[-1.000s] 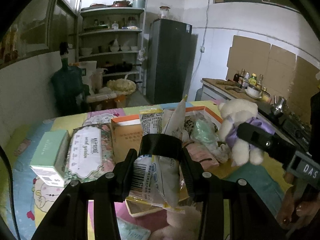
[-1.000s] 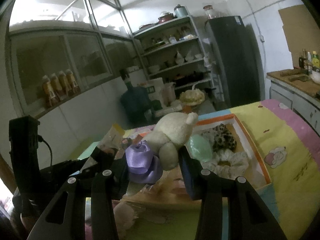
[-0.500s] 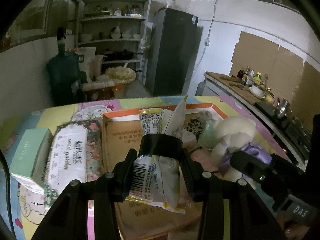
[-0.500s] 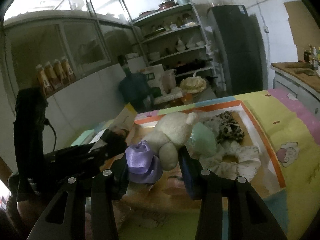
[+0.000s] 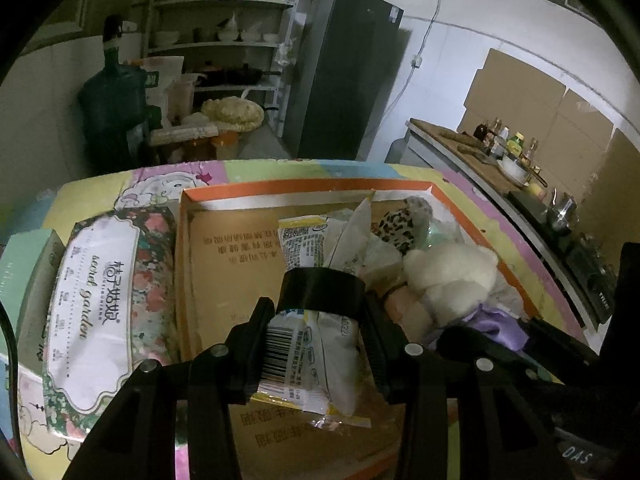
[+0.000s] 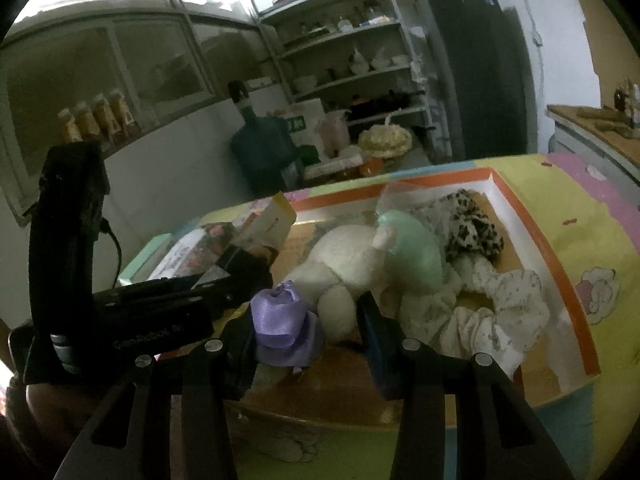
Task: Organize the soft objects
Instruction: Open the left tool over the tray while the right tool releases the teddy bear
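Cream plush bear with a purple satin bow (image 6: 340, 276) sits clamped in my right gripper (image 6: 308, 336), hanging over the orange-rimmed cardboard tray (image 6: 556, 260), scrunchies just ahead. My left gripper (image 5: 316, 344) pinches a crinkly white snack packet (image 5: 316, 344), upright above the tray's bare left side.

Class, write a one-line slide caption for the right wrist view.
Right tongs grip a cream plush toy over the orange-rimmed box.
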The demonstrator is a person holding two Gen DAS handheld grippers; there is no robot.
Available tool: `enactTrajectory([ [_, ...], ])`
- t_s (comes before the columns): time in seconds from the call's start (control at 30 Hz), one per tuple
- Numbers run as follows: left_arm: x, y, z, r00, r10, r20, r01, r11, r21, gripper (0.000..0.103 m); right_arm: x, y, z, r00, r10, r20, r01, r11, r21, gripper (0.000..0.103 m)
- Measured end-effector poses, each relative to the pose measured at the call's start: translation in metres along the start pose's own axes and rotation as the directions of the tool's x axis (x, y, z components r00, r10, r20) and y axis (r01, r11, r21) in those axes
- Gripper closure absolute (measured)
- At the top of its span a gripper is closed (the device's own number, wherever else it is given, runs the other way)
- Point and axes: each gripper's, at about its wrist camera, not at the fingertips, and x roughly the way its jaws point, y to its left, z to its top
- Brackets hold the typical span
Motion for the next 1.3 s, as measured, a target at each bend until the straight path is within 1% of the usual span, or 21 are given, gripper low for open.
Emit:
enactTrajectory([
  [0.17, 0.002, 0.001, 0.0, 1.0, 0.003, -0.003, -0.003, 1.0, 0.001, 0.059, 0.007, -0.004, -0.001, 1.0, 0.001, -0.022, 0.0, 1.0, 0.021, 0.056],
  [0.27, 0.002, -0.001, 0.001, 1.0, 0.013, 0.0, -0.013, 1.0, 0.002, 0.058, 0.007, -0.006, -0.003, 1.0, -0.003, -0.025, 0.004, 1.0, 0.026, 0.054],
  [0.4, -0.001, -0.003, 0.005, 0.999, 0.033, 0.02, -0.033, 0.999, 0.012, 0.057, 0.007, -0.009, -0.004, 1.0, -0.007, -0.028, 0.008, 0.999, 0.037, 0.052],
  [0.5, -0.007, -0.004, 0.007, 0.999, 0.022, 0.039, -0.023, 1.0, 0.016, 0.056, 0.007, -0.011, -0.005, 1.0, -0.005, -0.029, 0.006, 0.999, 0.043, 0.05],
  [0.67, -0.013, -0.009, 0.007, 0.998, 0.025, 0.063, -0.028, 0.999, 0.042, 0.049, 0.005, -0.011, -0.007, 1.0, -0.008, -0.017, 0.008, 0.999, 0.036, 0.046],
  [0.8, -0.02, -0.012, 0.007, 0.996, 0.027, 0.082, -0.031, 0.998, 0.054, 0.039, 0.002, -0.009, -0.006, 1.0, -0.015, -0.007, 0.016, 0.999, 0.031, 0.042],
  [0.9, -0.026, -0.012, 0.008, 0.995, 0.028, 0.098, -0.034, 0.998, 0.059, 0.038, -0.003, -0.008, -0.006, 1.0, -0.023, 0.005, 0.022, 0.999, 0.026, 0.041],
  [1.03, -0.034, -0.012, 0.007, 0.993, 0.031, 0.114, -0.039, 0.997, 0.064, 0.033, -0.01, -0.004, -0.005, 0.999, -0.03, 0.021, 0.029, 0.999, 0.02, 0.041],
  [1.17, -0.045, -0.012, 0.006, 0.99, 0.035, 0.135, -0.044, 0.997, 0.067, 0.032, -0.018, 0.0, -0.006, 0.999, -0.037, 0.034, 0.036, 0.999, 0.014, 0.039],
  [1.23, -0.052, -0.012, 0.004, 0.988, 0.039, 0.15, -0.05, 0.996, 0.069, 0.029, -0.023, 0.004, -0.006, 0.998, -0.04, 0.044, 0.04, 0.999, 0.008, 0.035],
  [1.3, -0.059, -0.012, 0.002, 0.985, 0.046, 0.166, -0.058, 0.996, 0.07, 0.026, -0.028, 0.008, -0.006, 0.998, -0.04, 0.053, 0.04, 0.999, 0.003, 0.034],
])
